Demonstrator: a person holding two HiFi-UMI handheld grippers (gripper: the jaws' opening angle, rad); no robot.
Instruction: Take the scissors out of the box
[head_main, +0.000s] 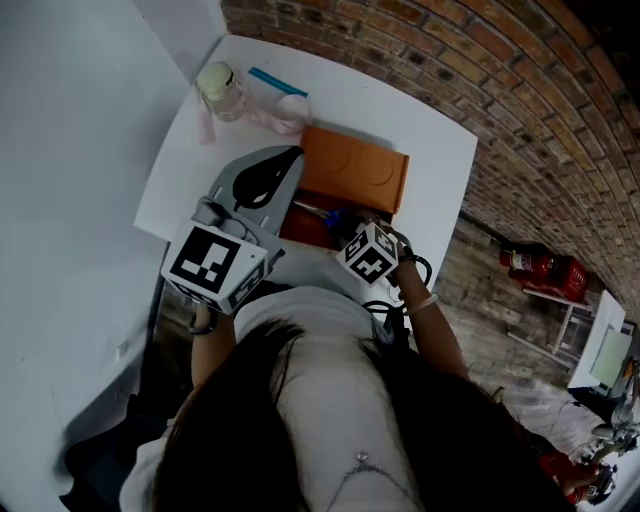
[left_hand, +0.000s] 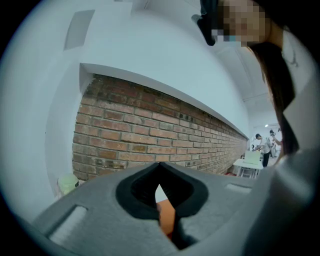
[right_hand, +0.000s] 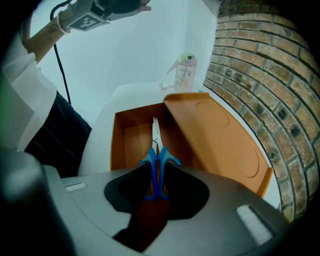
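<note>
An orange box (head_main: 335, 215) stands open on the white table (head_main: 430, 150), its lid (head_main: 355, 172) tipped back toward the brick wall. In the right gripper view the box (right_hand: 131, 142) lies below, lid (right_hand: 220, 137) at the right. My right gripper (right_hand: 157, 169) points steeply down into it, shut on the blue handles of the scissors (right_hand: 157, 165); the blades reach forward over the box's inside. From the head, the right gripper (head_main: 340, 224) sits under its marker cube, with a bit of blue scissors (head_main: 334, 217) showing. My left gripper (head_main: 297, 153) is shut on nothing beside the lid's left corner, its tips (left_hand: 160, 165) meeting.
A pale-lidded bottle (head_main: 222, 90) stands at the table's far left corner, seen also from the right gripper (right_hand: 185, 71). Next to it lie a blue stick (head_main: 278, 82) and a pinkish cloth (head_main: 285, 112). Brick wall runs along the right; red items (head_main: 545, 268) sit on the floor.
</note>
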